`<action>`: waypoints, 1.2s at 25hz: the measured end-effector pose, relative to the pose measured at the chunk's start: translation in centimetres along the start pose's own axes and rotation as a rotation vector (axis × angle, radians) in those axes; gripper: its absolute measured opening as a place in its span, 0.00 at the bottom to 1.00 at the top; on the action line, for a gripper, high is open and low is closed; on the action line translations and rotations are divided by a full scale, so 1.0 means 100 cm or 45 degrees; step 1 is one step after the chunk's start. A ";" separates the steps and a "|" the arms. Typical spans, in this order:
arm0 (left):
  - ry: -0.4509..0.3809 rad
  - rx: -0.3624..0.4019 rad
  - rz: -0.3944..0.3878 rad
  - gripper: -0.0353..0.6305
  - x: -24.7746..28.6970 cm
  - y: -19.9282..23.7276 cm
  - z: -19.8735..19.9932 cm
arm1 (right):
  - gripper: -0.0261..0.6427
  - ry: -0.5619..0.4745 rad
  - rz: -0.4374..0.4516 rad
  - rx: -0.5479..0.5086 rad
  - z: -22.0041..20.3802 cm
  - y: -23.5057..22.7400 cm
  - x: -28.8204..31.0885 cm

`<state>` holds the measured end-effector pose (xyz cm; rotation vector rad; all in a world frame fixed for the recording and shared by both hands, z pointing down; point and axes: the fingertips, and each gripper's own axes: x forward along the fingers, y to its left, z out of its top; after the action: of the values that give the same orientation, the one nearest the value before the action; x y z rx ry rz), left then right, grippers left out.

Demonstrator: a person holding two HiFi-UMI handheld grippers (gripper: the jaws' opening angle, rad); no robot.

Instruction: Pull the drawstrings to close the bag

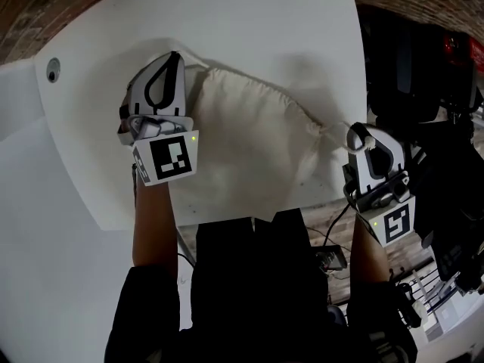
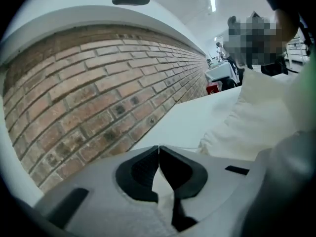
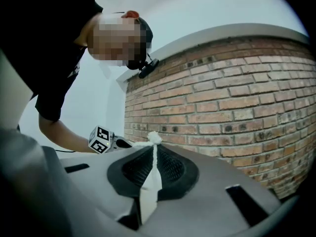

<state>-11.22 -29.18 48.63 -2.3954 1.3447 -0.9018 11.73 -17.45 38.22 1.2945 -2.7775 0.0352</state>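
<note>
A cream cloth bag (image 1: 249,142) lies flat on the white table (image 1: 249,21), its gathered mouth pointing right. At the bag's left end, my left gripper (image 1: 175,57) is shut on a cream drawstring (image 2: 163,185) that runs down between its black pads; the bag (image 2: 261,117) shows to the right in the left gripper view. My right gripper (image 1: 358,132) is past the table's right edge and shut on the other drawstring (image 3: 150,181). That string's knot (image 3: 154,138) pokes out above the fingertips. A short stretch of string (image 1: 333,125) joins the bag's mouth to the right gripper.
A brick wall (image 3: 237,93) runs behind the table. A round cable hole (image 1: 53,70) sits in the table's far left corner. Black equipment (image 1: 423,66) stands to the right beyond the table edge. Cables and small devices (image 1: 333,257) lie on the floor below.
</note>
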 end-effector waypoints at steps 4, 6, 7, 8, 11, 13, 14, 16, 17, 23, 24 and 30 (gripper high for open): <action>-0.037 0.107 0.127 0.09 -0.013 0.012 0.013 | 0.06 -0.093 0.018 -0.075 0.052 0.013 -0.020; -0.058 0.143 0.196 0.09 0.001 0.006 -0.002 | 0.06 -0.140 0.031 -0.091 0.058 0.015 -0.028; -0.070 0.141 0.232 0.09 0.008 0.005 -0.010 | 0.06 -0.165 0.040 -0.096 0.061 0.017 -0.032; -0.085 0.128 0.265 0.09 0.011 0.006 -0.014 | 0.06 -0.190 0.054 -0.100 0.065 0.020 -0.036; -0.167 0.065 0.352 0.09 -0.002 0.026 0.004 | 0.06 -0.258 0.130 -0.134 0.095 0.036 -0.045; -0.237 -0.012 0.409 0.09 -0.020 0.045 0.027 | 0.06 -0.288 0.206 -0.179 0.126 0.050 -0.050; -0.271 -0.062 0.436 0.09 -0.029 0.055 0.039 | 0.06 -0.298 0.245 -0.202 0.141 0.054 -0.053; -0.340 -0.171 0.472 0.09 -0.048 0.074 0.060 | 0.06 -0.304 0.302 -0.253 0.169 0.061 -0.058; -0.374 -0.234 0.478 0.09 -0.056 0.083 0.068 | 0.06 -0.302 0.315 -0.282 0.179 0.064 -0.059; -0.638 -0.550 0.480 0.09 -0.113 0.132 0.114 | 0.06 -0.321 0.215 -0.276 0.234 0.050 -0.077; -0.683 -0.545 0.495 0.09 -0.124 0.142 0.125 | 0.06 -0.339 0.197 -0.262 0.242 0.043 -0.082; -0.691 -0.517 0.634 0.09 -0.195 0.183 0.174 | 0.06 -0.425 0.089 -0.176 0.293 0.027 -0.113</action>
<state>-20.28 -24.22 18.44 -2.1425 1.8630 0.1587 15.11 -8.67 8.18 1.2715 -3.0297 -0.3970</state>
